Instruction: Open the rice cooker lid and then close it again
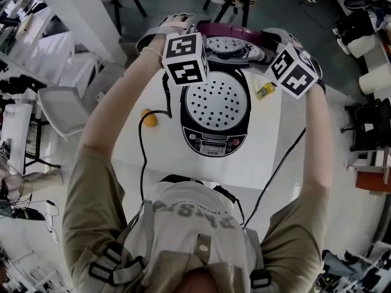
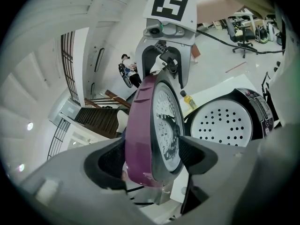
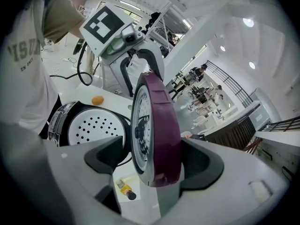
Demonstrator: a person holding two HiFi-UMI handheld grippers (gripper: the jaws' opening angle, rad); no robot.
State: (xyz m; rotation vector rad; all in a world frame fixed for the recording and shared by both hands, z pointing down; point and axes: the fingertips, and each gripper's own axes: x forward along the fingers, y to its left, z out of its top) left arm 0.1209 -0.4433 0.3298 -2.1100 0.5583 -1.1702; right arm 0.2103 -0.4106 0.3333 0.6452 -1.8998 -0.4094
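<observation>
The rice cooker (image 1: 214,140) sits on the white table (image 1: 275,157), and its purple lid (image 1: 235,29) is up, standing on edge at the back. A white perforated tray (image 1: 215,102) fills the pot. Left gripper (image 2: 152,156) is clamped on one lid edge. Right gripper (image 3: 152,161) straddles the other edge, outer pad touching, inner pad just clear. A small orange fruit (image 1: 149,119) lies to the left and a yellow bottle (image 1: 265,91) to the right.

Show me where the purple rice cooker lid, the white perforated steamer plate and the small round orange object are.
purple rice cooker lid (image 2: 140,135), left gripper view, on its purple outer rim.
white perforated steamer plate (image 1: 215,105), head view, at its centre.
small round orange object (image 1: 149,119), head view, on its middle.
</observation>
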